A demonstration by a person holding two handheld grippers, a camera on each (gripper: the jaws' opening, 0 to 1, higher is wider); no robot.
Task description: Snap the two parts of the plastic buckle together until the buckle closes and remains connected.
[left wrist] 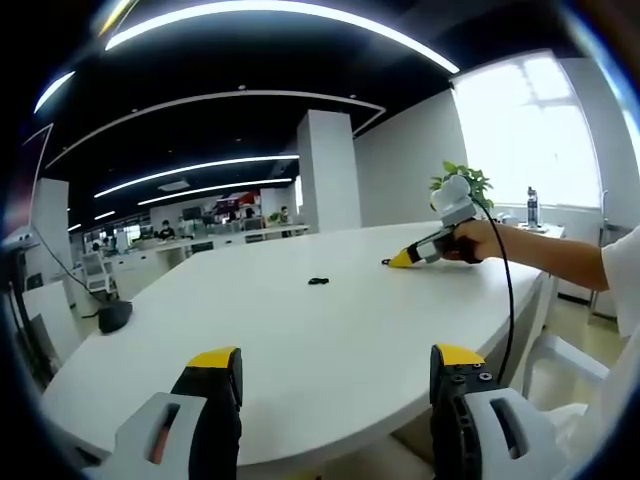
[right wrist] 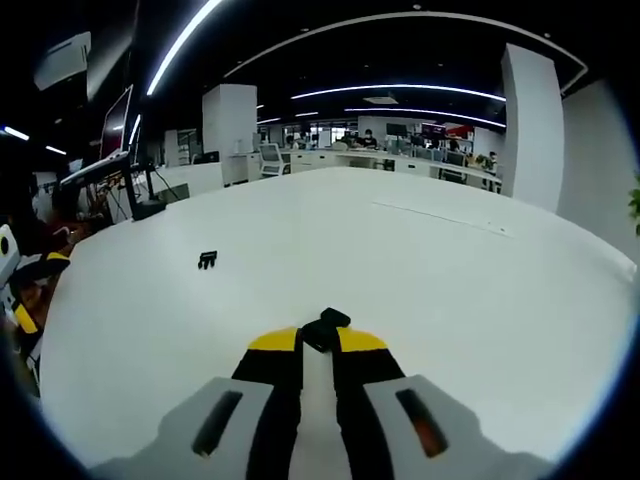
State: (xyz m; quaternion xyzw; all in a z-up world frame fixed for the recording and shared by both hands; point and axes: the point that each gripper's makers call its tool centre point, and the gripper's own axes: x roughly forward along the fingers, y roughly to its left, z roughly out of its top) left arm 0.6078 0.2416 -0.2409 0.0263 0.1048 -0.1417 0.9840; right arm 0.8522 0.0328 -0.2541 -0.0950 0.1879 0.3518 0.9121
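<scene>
Now the right gripper (right wrist: 318,340) has its jaws clenched on one small black buckle part (right wrist: 325,328), pinched at the yellow tips just above the white table (right wrist: 450,290). Its mate, the other buckle part (right wrist: 208,260), lies loose on the table, well apart; its shape is too small to make out. Meanwhile the left gripper (left wrist: 338,365) stands released, jaws wide apart.

my left gripper (left wrist: 335,375): grey body, black jaws, yellow tips, small screws | my right gripper (right wrist: 317,340): same grey, black and yellow; black cable (left wrist: 508,300) | my sleeve (left wrist: 625,275): white, short
</scene>
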